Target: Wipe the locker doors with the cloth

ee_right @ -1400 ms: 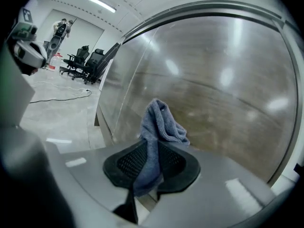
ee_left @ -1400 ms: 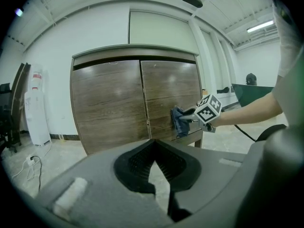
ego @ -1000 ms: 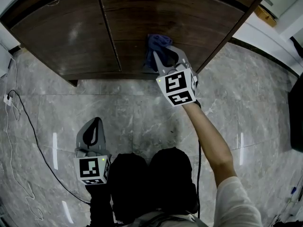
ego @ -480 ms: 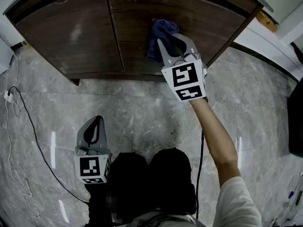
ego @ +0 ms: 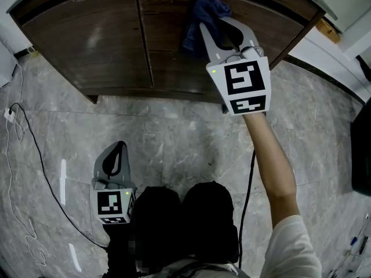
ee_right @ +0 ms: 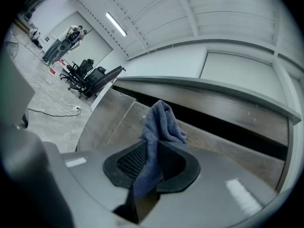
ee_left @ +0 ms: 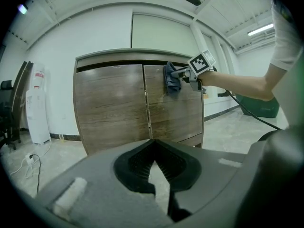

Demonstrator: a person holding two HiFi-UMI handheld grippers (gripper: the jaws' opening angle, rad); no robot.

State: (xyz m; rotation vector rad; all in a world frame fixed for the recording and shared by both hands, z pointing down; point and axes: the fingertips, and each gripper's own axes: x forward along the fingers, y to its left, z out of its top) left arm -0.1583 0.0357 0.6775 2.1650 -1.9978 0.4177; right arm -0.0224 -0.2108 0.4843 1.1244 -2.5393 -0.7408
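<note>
Two tongs, one in each of my hands, and only the right one is at work. My right gripper (ego: 213,23) reaches out on my bare forearm (ego: 272,155) toward the locker, its jaws closed narrowly on the blue cloth (ego: 203,13). In the right gripper view the cloth (ee_right: 161,122) runs as a folded strip between the two ribbed pads, and its loose bunch stands up past the tips. The bunch lies against the right door (ego: 168,51), high up near the top edge and just to the right of the seam where the two doors meet. The left gripper view shows the same from farther off: the cloth (ee_left: 172,80) is on the upper part of the right door (ee_left: 175,113), while the left door (ee_left: 111,103) has nothing on it.

My left gripper (ego: 117,152) hangs low by my legs over the grey marble floor (ego: 174,138), well apart from the locker and pointing toward it. Its jaws meet at the tips with nothing between them (ee_left: 154,163). A thin cable (ego: 35,149) snakes across the floor to my left.
</note>
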